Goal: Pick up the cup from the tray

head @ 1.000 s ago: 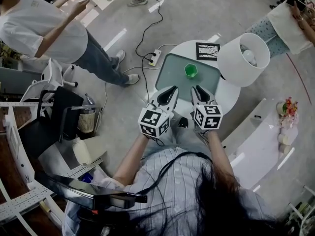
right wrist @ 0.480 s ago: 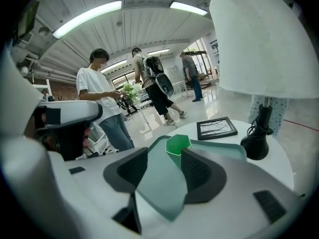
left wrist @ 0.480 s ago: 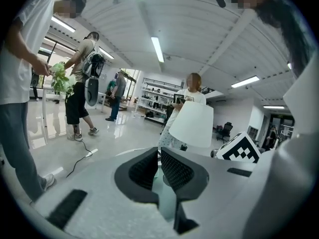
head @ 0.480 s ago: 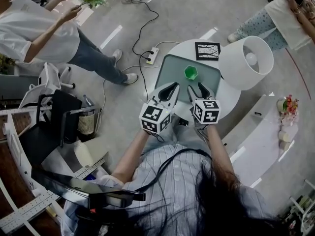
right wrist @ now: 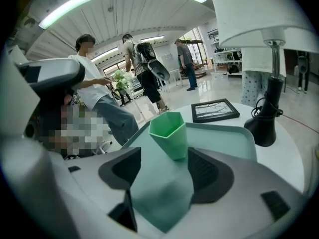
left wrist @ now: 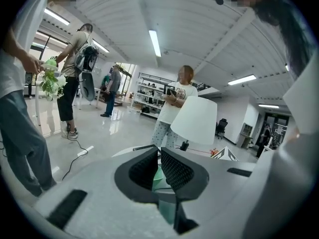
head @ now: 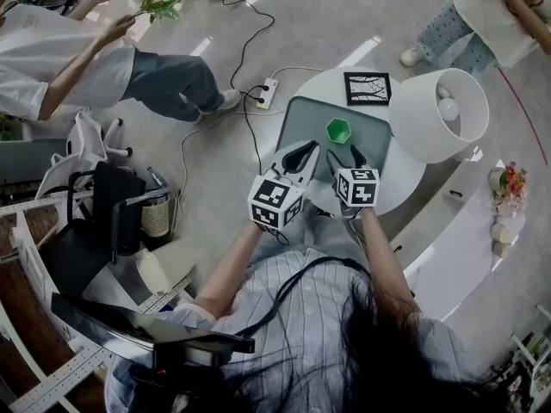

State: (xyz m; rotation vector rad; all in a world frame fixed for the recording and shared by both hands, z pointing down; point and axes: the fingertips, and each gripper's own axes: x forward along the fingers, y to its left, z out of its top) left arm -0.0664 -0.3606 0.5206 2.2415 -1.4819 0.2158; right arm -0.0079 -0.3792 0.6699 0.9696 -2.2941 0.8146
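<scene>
A green faceted cup [head: 338, 131] stands upright on a grey-green tray [head: 306, 119] on the round white table [head: 318, 84]. In the right gripper view the cup [right wrist: 169, 133] stands just beyond the fingertips, in line with the gap, and touches neither pad. My right gripper [head: 345, 156] hovers over the tray's near edge with its jaws opening wide and nothing between them. My left gripper [head: 303, 153] hangs beside it at the tray's near left, shut and empty. In its own view, my left gripper [left wrist: 159, 156] shows only a sliver of tray between its pads.
A lamp with a big white shade [head: 435, 114] and a black base [right wrist: 264, 123] stands right of the tray. A framed picture [head: 368, 88] lies behind the tray. A power strip [head: 265, 93] and cables lie on the floor. People stand around the table.
The right gripper's jaws have spread from shut to wide. Both grippers have edged forward over the tray's near edge toward the cup.
</scene>
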